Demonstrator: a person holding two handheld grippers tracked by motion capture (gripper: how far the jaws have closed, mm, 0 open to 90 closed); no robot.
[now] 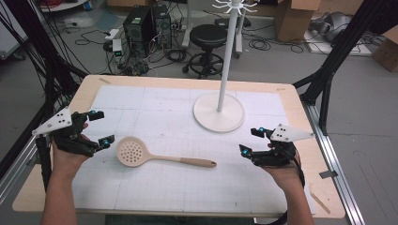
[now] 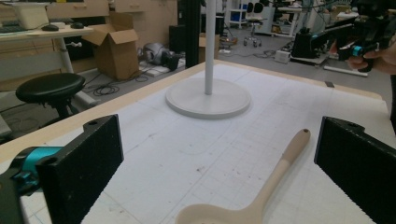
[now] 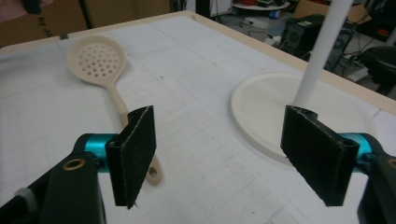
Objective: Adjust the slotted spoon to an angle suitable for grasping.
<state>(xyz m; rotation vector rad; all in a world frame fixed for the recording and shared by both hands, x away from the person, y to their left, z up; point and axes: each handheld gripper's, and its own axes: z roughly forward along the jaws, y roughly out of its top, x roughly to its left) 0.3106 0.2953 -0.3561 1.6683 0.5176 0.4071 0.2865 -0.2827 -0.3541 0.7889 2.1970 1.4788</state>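
Since the spoon [image 1: 141, 153] lies flat at lower centre of the surface [image 1: 178, 122], handle toward my right hand-held gripper [image 1: 249, 141], both it and the left hand-held gripper [image 1: 101, 127] flank it, wide open, empty.

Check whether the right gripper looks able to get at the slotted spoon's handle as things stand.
Probably yes. The right gripper is open with nothing between its jaws, and the slotted spoon lies flat with its handle end pointing toward it across bare mat. The white stand sits off to the side.
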